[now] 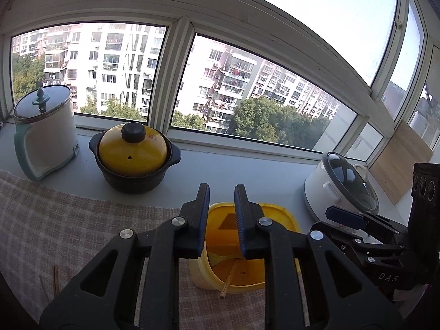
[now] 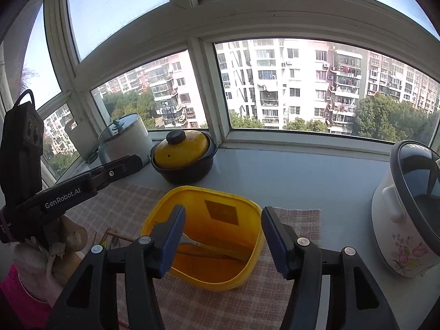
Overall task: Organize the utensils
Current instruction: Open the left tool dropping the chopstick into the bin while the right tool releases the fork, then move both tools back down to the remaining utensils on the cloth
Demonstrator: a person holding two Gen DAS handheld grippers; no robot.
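Observation:
A yellow plastic tub (image 2: 203, 272) stands on a checked cloth (image 2: 220, 302); it also shows in the left wrist view (image 1: 275, 214). Inside lie a metal utensil (image 2: 192, 243) and a wooden chopstick (image 1: 228, 279). My left gripper (image 1: 221, 220) hovers above the tub's near rim, jaws a narrow gap apart and empty. My right gripper (image 2: 222, 240) is open wide and empty, just above the tub's near side. Loose chopsticks (image 1: 56, 277) lie on the cloth at the left; some also show in the right wrist view (image 2: 118, 235).
On the grey sill stand a yellow-lidded black clay pot (image 1: 133, 156), a white and teal cooker (image 1: 45, 132) at the left, and a white floral cooker (image 2: 407, 214) at the right. A wooden board (image 1: 398, 162) leans at the far right. Windows lie behind.

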